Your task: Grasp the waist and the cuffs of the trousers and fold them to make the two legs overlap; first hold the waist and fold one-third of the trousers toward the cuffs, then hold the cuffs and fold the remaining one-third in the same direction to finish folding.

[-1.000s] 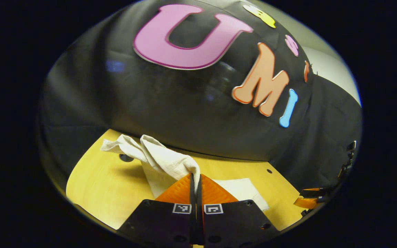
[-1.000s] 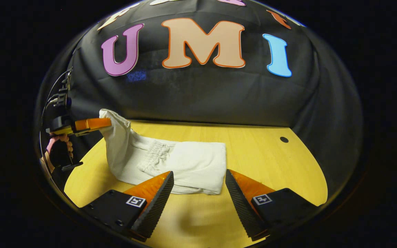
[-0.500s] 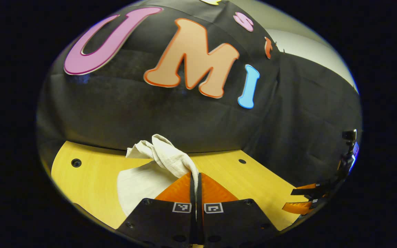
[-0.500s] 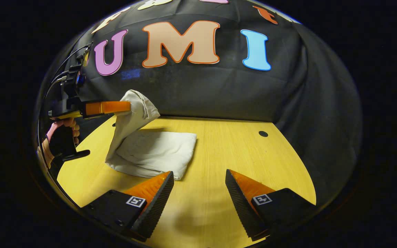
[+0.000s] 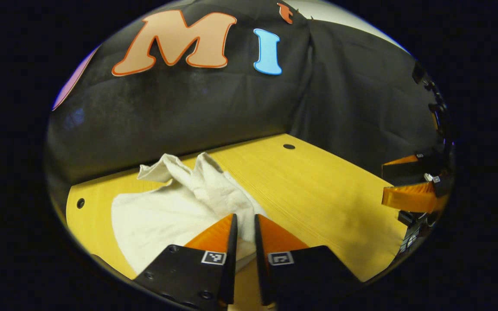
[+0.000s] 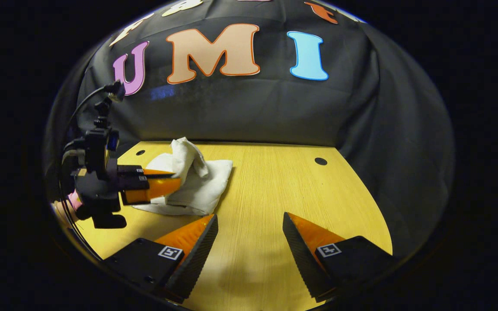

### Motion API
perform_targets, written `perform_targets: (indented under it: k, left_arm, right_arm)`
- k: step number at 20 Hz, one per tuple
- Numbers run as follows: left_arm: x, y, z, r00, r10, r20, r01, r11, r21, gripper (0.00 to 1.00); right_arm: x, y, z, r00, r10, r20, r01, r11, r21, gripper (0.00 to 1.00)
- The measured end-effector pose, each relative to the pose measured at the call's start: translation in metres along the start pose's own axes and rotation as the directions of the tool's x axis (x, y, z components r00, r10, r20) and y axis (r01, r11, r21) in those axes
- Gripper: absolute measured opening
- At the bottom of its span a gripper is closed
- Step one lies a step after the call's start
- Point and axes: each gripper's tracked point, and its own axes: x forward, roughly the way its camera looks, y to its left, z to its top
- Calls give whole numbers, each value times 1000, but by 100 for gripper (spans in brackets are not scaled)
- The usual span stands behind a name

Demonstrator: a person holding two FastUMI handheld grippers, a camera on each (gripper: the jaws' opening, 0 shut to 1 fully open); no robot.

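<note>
White trousers (image 5: 175, 207) are lying nearly folded on the tabletop (image 5: 318, 194), left hand-held gripper (image 5: 244, 224) barely parted around the cloth, right hand-held gripper (image 6: 249, 235) idling wide apart.

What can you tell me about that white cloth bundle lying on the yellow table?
The trousers are off-white, of soft woven-looking cloth, folded into a compact stack lying flat on the wooden table. One crumpled end stands up in wrinkles on top. The left gripper, its jaws slightly parted, has cloth lying between its fingers.
</note>
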Motion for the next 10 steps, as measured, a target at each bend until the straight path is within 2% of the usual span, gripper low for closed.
perform_targets:
  k: [2,3,4,5,6,8,10]
  left_arm:
    - [2,-7,-10,1000,-11,-24,10,1000,-25,39]
    - [4,-7,-14,1000,-7,-27,6,999,-38,45]
    - [3,-6,-15,1000,-1,-25,-1,999,-51,63]
    - [-1,-3,-13,1000,15,-17,-16,998,-64,73]
    - [-5,2,-11,999,37,-9,-37,996,-77,88]
    - [-17,10,-7,998,62,5,-62,993,-102,97]
    - [-32,23,-4,994,106,12,-104,988,-114,96]
  right_arm:
    - [0,2,-1,1000,13,1,-13,1000,-3,96]
    - [1,2,0,1000,18,2,-17,1000,-6,96]
    - [1,2,0,1000,22,2,-22,1000,-7,95]
    - [1,4,0,1000,27,3,-27,1000,-5,96]
    - [2,5,0,999,32,4,-32,999,-2,96]
    - [2,9,3,999,40,11,-40,999,4,96]
    - [2,16,7,999,47,20,-48,999,10,96]
